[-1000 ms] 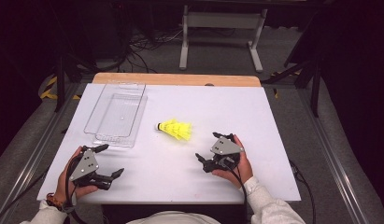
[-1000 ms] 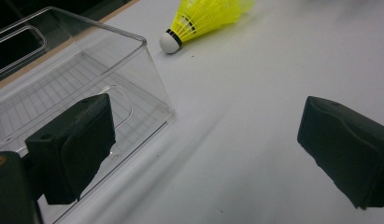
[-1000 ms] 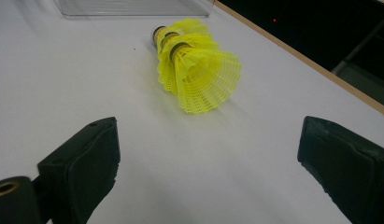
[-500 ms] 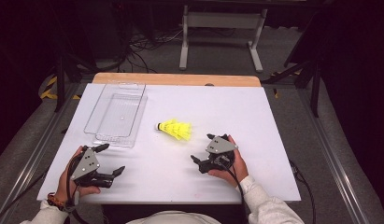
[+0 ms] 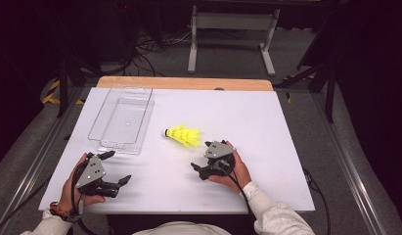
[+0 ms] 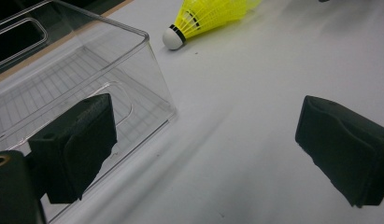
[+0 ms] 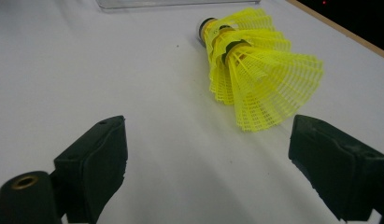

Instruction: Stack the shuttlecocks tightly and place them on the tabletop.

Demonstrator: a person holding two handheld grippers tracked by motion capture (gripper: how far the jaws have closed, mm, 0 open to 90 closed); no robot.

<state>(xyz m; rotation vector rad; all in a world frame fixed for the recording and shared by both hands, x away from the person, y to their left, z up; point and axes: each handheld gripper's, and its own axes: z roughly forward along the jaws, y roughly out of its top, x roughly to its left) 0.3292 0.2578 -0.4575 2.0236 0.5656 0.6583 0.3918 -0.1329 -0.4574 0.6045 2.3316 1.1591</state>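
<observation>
Shuttlecock (image 5: 183, 135) lies on its side near the middle of the desk (image 5: 267, 127), cork end toward the left edge, skirt toward the right. Nothing touches it.

Right gripper (image 5: 202, 158) sits just near-side and right of the skirt, low over the desk, held by the right hand (image 5: 234, 169). Jaws stand wide and have just been closing a little; nothing between them. In the right gripper view the shuttlecock (image 7: 255, 65) lies ahead of the jaws, toward the right one, skirt nearest, still apart from both pads.

Left gripper (image 5: 113, 169) rests near the near left corner, jaws wide apart, empty, in the left hand (image 5: 74, 183).

Tray (image 5: 121, 119), clear plastic, stands along the left side of the desk, its near end just ahead of the left gripper, its far end close to the far edge. Open desk between tray and shuttlecock. The whole right half of the desk is bare, as is the strip along the near edge between the two hands.

View differences: the left gripper view shows the tray's (image 6: 147, 56) near corner close up, wall upright and ribbed floor, one jaw in front of it, and the shuttlecock's (image 6: 203, 16) white cork with a black band beyond. The right gripper view shows the mesh skirt in detail and the tray's (image 7: 175, 3) edge at the top. The high view gives the wooden strip (image 5: 184, 83) along the far edge.
</observation>
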